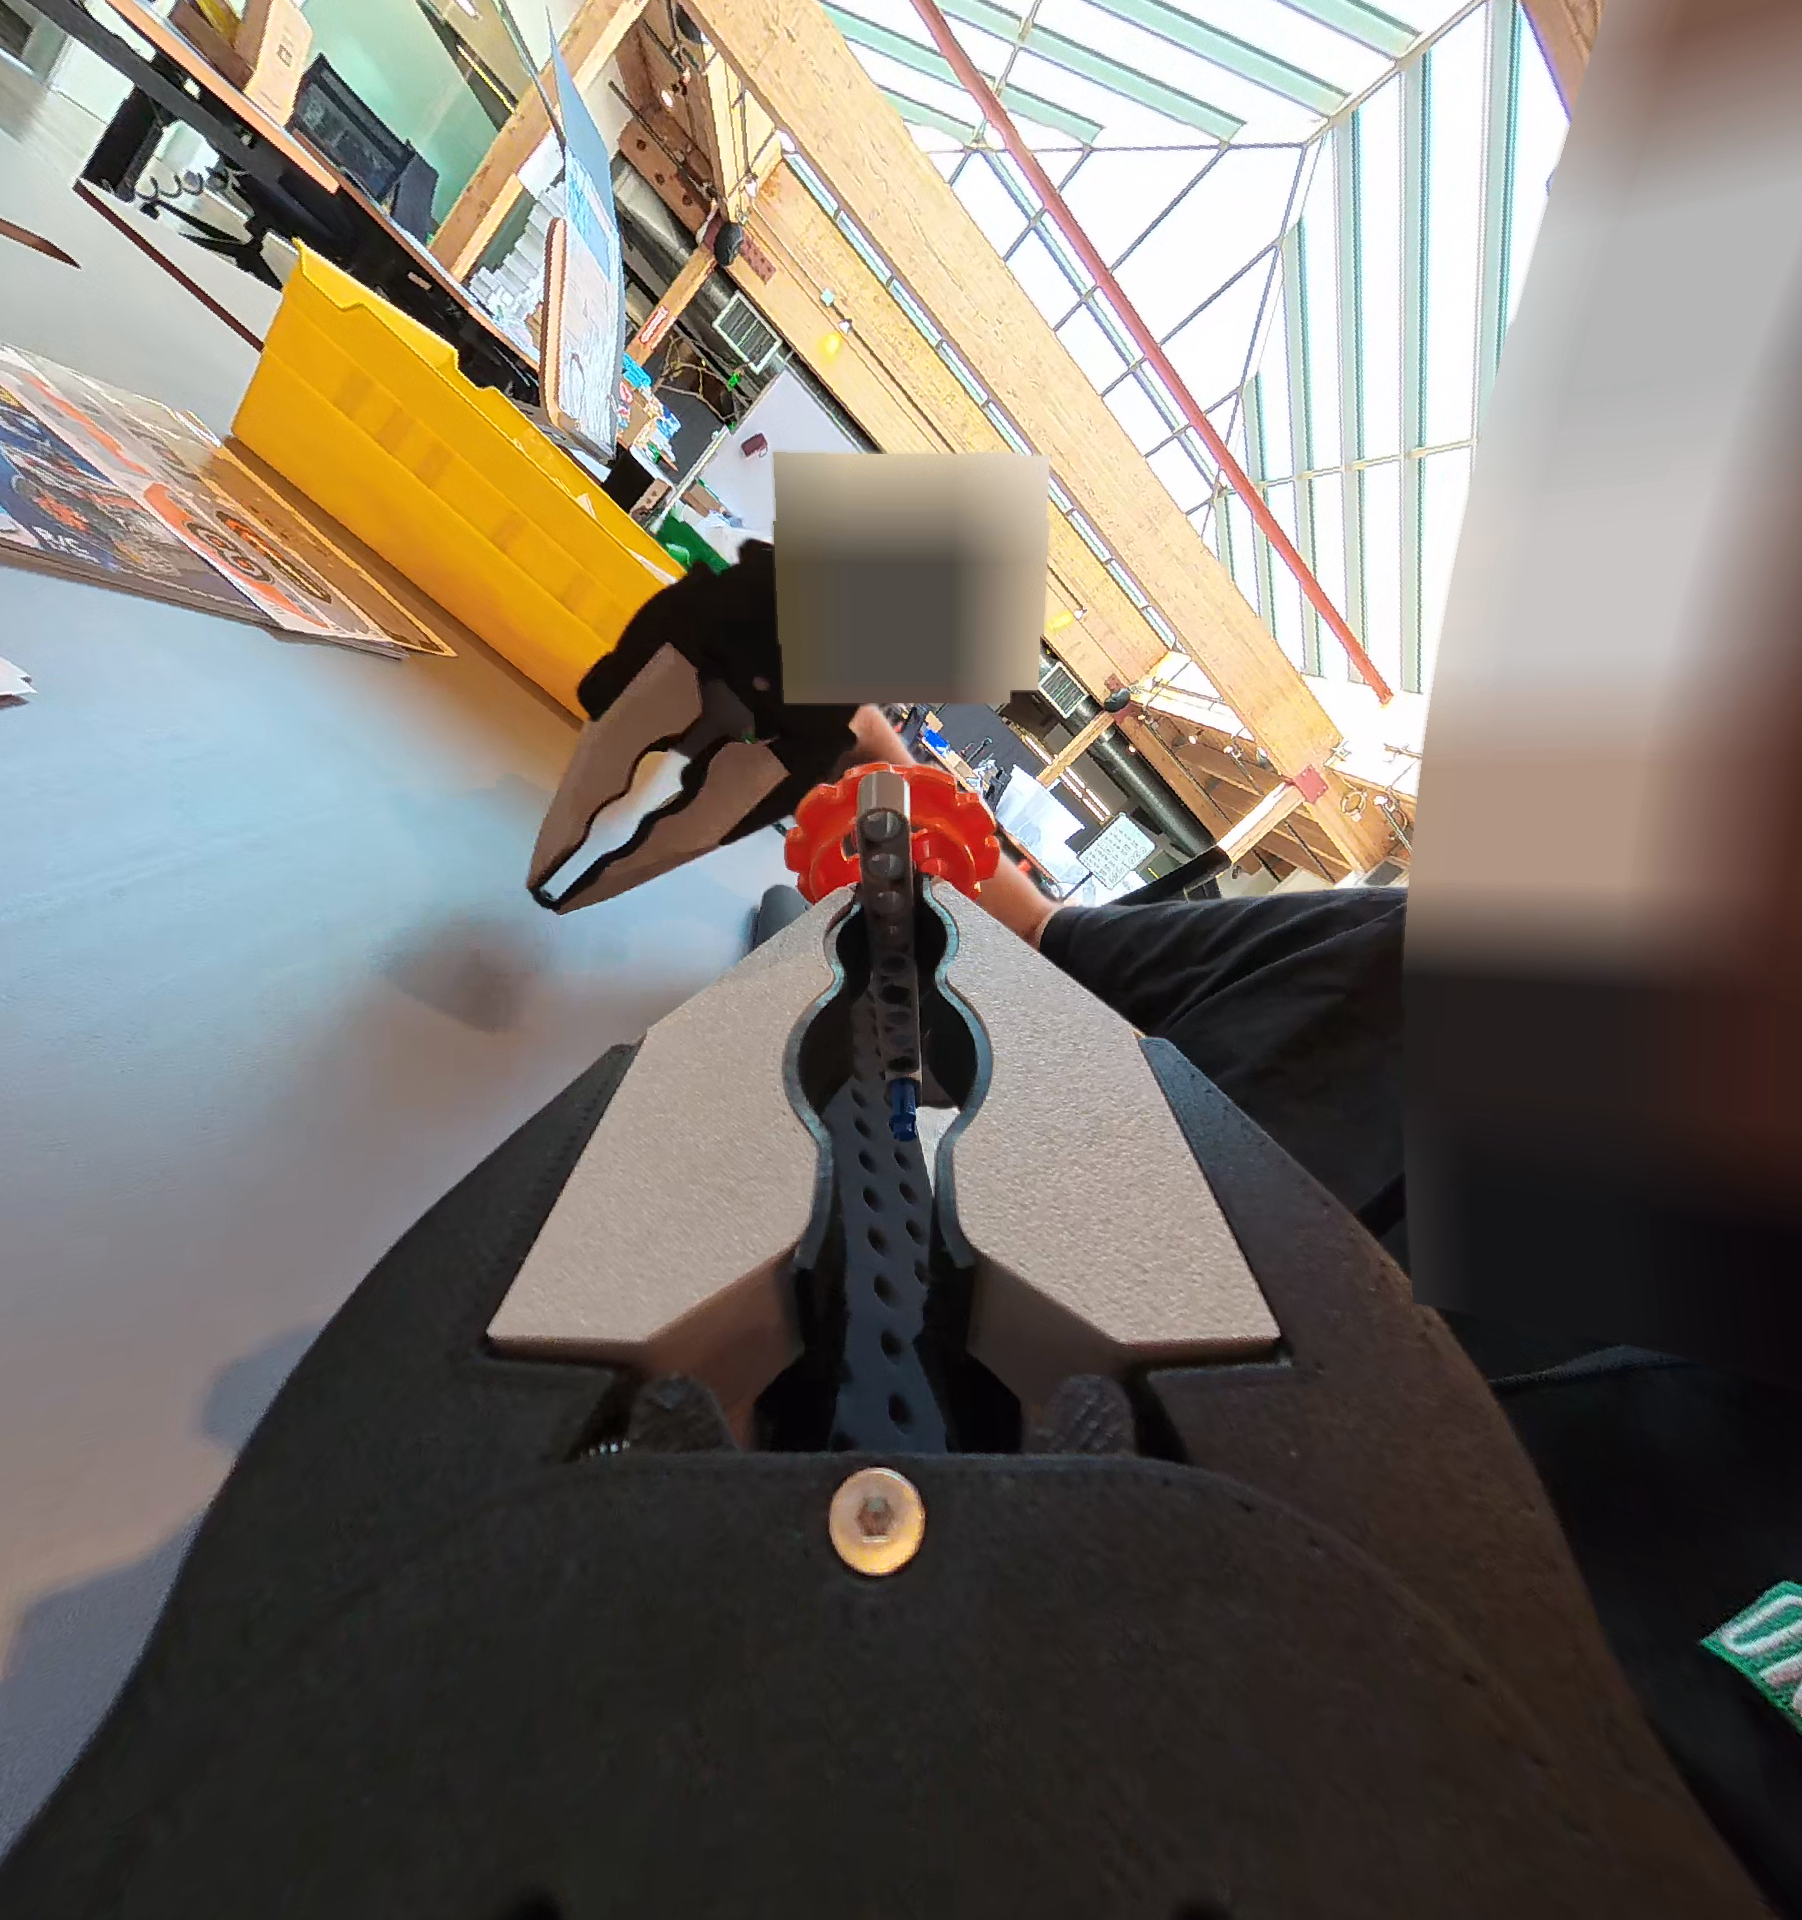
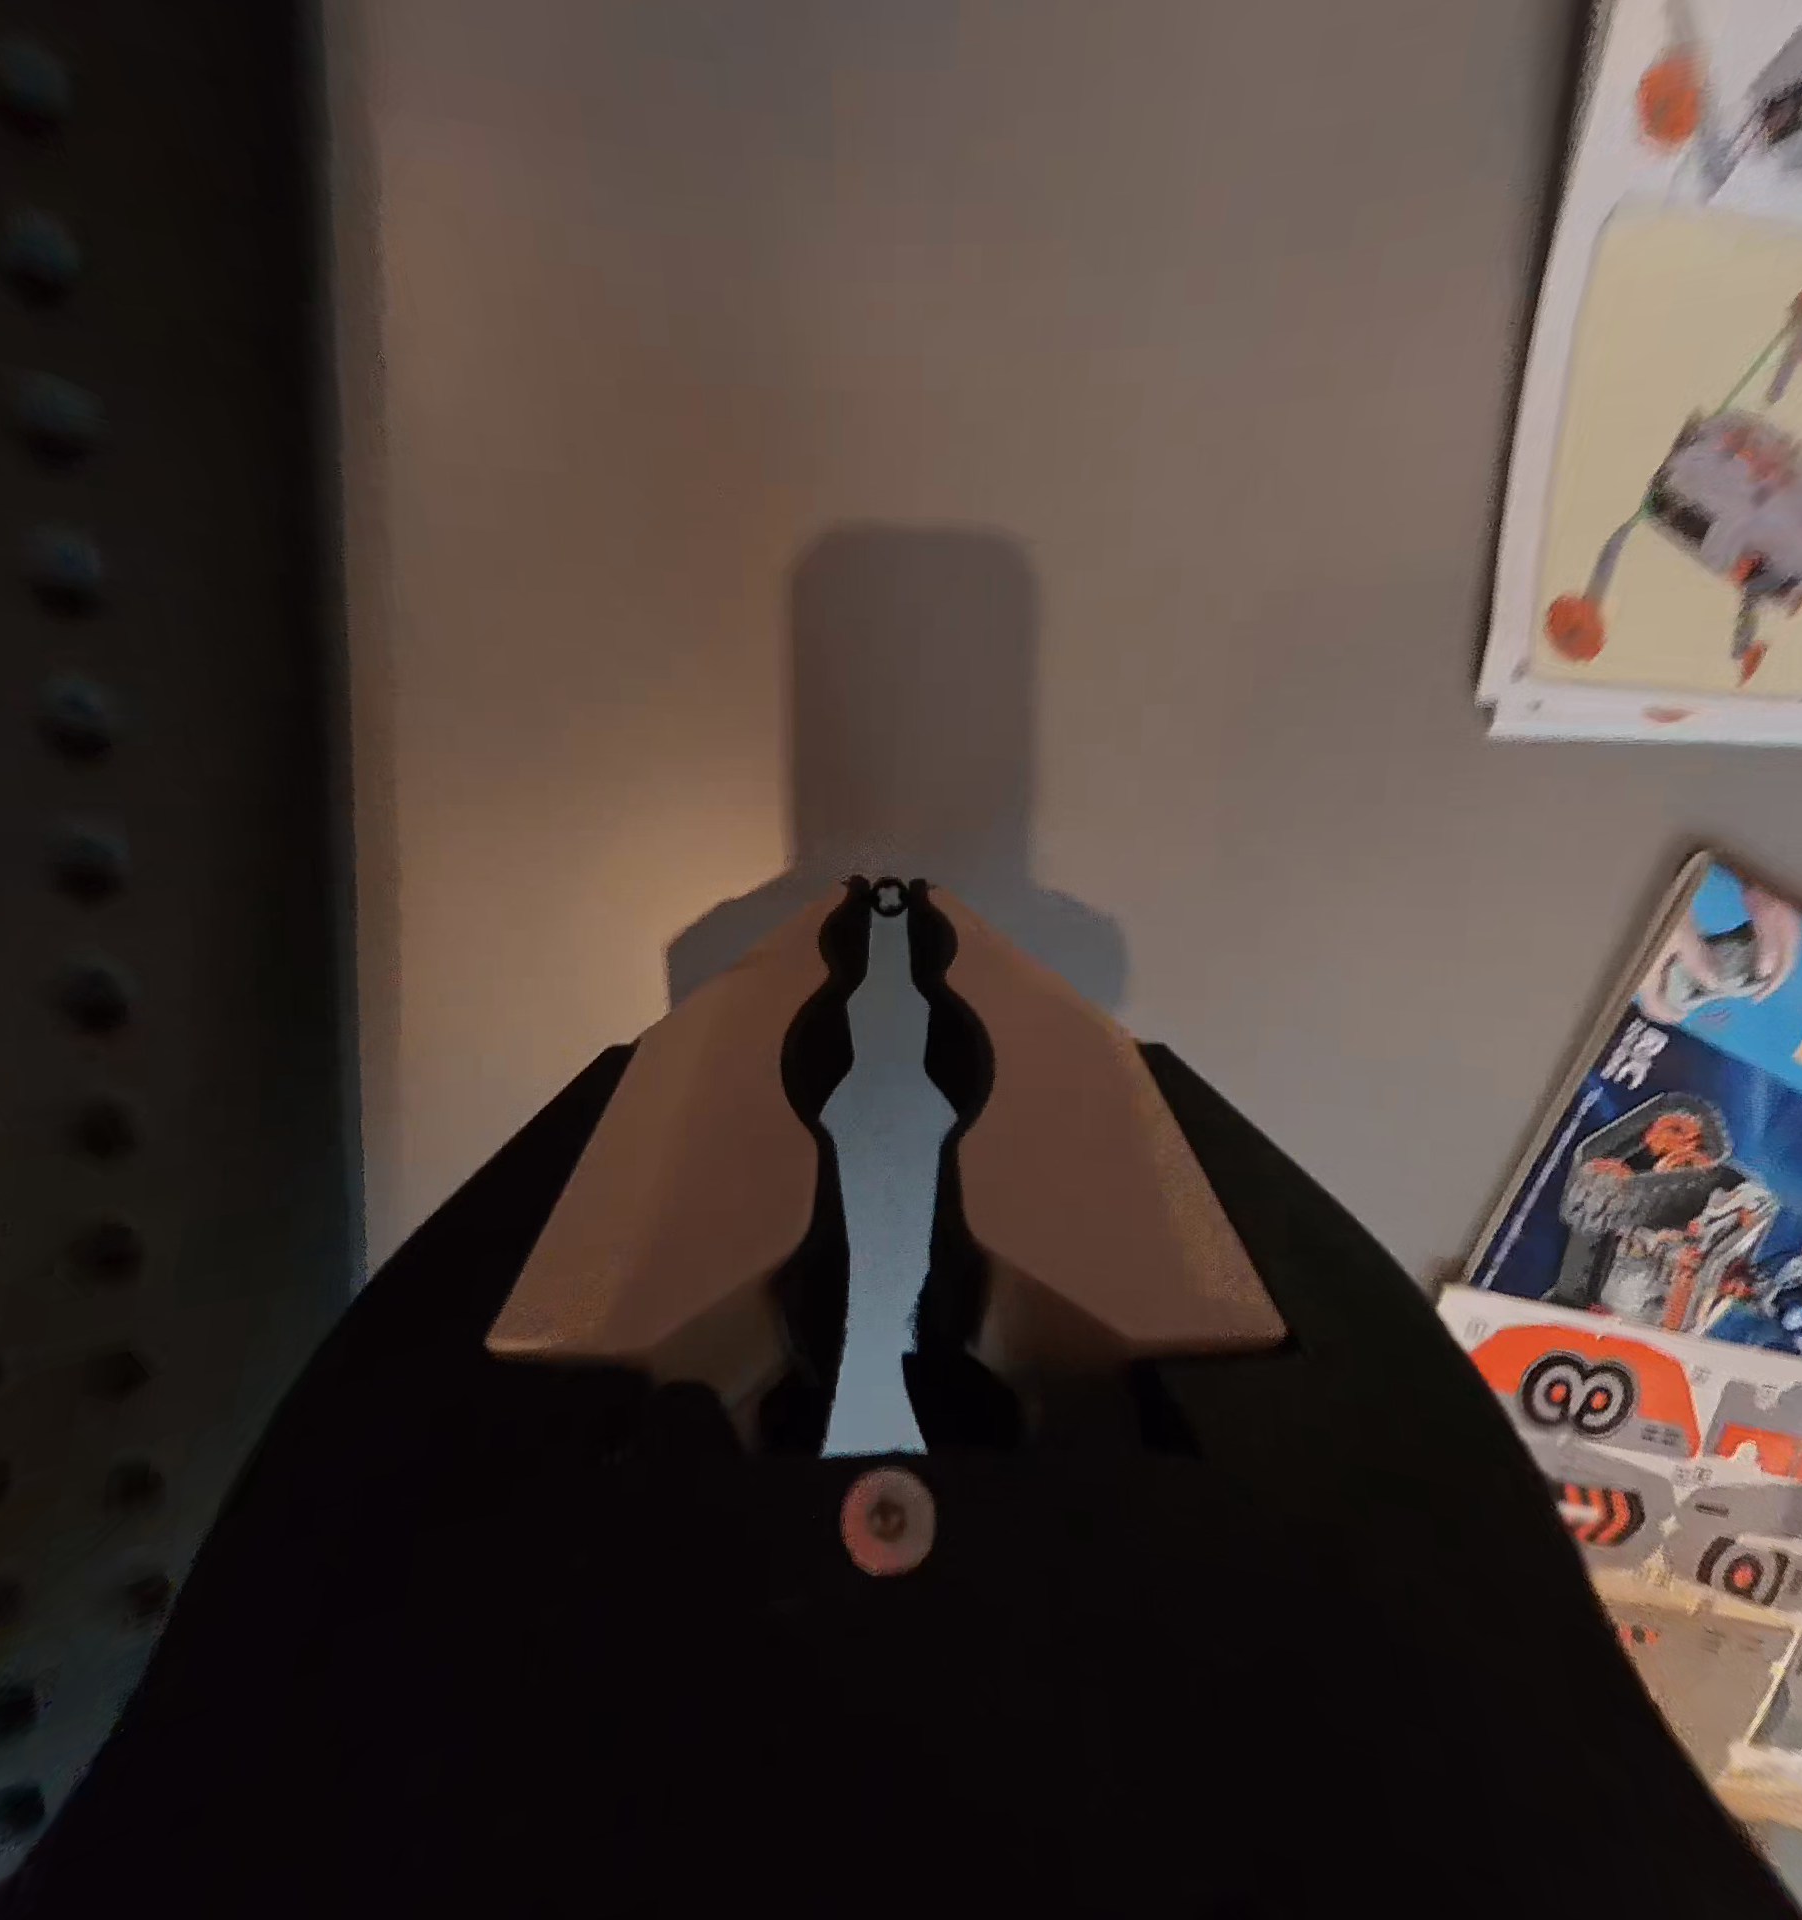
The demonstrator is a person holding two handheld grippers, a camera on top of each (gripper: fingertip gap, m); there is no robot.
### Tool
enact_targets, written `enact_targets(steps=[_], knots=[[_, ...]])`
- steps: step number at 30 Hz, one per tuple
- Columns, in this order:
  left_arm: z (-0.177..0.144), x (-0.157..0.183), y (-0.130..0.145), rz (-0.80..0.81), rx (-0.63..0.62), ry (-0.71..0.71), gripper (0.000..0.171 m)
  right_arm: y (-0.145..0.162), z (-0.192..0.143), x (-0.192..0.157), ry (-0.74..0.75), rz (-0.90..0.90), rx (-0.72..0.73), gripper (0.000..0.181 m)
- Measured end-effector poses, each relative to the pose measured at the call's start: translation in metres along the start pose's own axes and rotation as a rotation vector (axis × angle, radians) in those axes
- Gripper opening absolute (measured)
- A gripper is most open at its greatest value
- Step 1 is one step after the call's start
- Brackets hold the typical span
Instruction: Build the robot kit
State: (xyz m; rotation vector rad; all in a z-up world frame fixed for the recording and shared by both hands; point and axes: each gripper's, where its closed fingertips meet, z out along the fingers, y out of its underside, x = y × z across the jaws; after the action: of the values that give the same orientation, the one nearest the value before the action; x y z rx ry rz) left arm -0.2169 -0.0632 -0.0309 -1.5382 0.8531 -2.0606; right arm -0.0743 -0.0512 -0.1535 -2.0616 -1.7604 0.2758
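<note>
- The left gripper (image 1: 884, 902) has its jaws clamped on a long dark beam with holes (image 1: 884, 1195), which runs down the gap between them and sticks out past the tips
- At the far end of that beam sits an orange gear wheel (image 1: 892, 847), with a grey pin (image 1: 882, 805) standing across it; a small blue peg (image 1: 902, 1110) pokes from the beam's side, inside the jaws
- The right gripper (image 2: 884, 894) hangs over the grey surface (image 1: 201, 935), its jaws pinched on a tiny black ring (image 2: 884, 896) right at the tips
- Just left of the right gripper looms a big dark studded plate (image 2: 97, 831), blurred and close to the lens
- Toward the surface's far edge stands a yellow bin (image 1: 440, 457), with a toy box (image 2: 1697, 1174) lying flat beside it
- A printed instruction sheet (image 2: 1707, 416) lies on the surface, apart from the box
- A person's black sleeve (image 1: 1240, 997) shows behind the left gripper
</note>
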Motion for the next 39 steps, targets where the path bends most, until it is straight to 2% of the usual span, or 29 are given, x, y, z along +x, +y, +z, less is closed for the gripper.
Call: enact_targets(steps=[2,4,6,9,12,27,39], knots=[[-0.001,0.001,-0.003,0.009,0.017,0.0,0.005,-0.04,-0.01,0.002,0.079,-0.032,0.189,0.005],[-0.002,0.002,-0.005,0.009,0.026,0.005,0.005,-0.092,-0.029,0.001,0.156,-0.065,0.451,0.005],[-0.002,0.002,-0.005,0.012,0.027,0.006,0.005,-0.133,-0.048,-0.006,0.167,-0.065,0.67,0.005],[-0.002,0.004,-0.005,0.027,0.026,0.009,0.005,-0.168,-0.073,-0.009,0.164,-0.04,0.856,0.005],[-0.002,0.007,-0.005,0.034,0.028,0.02,0.005,-0.181,-0.09,-0.016,0.089,-0.024,0.975,0.005],[0.004,0.016,0.001,0.071,-0.008,0.053,0.005,-0.187,-0.074,-0.028,0.037,-0.053,0.949,0.005],[0.004,0.015,0.003,0.072,-0.022,0.045,0.005,-0.186,-0.072,-0.027,-0.026,0.027,0.985,0.006]])
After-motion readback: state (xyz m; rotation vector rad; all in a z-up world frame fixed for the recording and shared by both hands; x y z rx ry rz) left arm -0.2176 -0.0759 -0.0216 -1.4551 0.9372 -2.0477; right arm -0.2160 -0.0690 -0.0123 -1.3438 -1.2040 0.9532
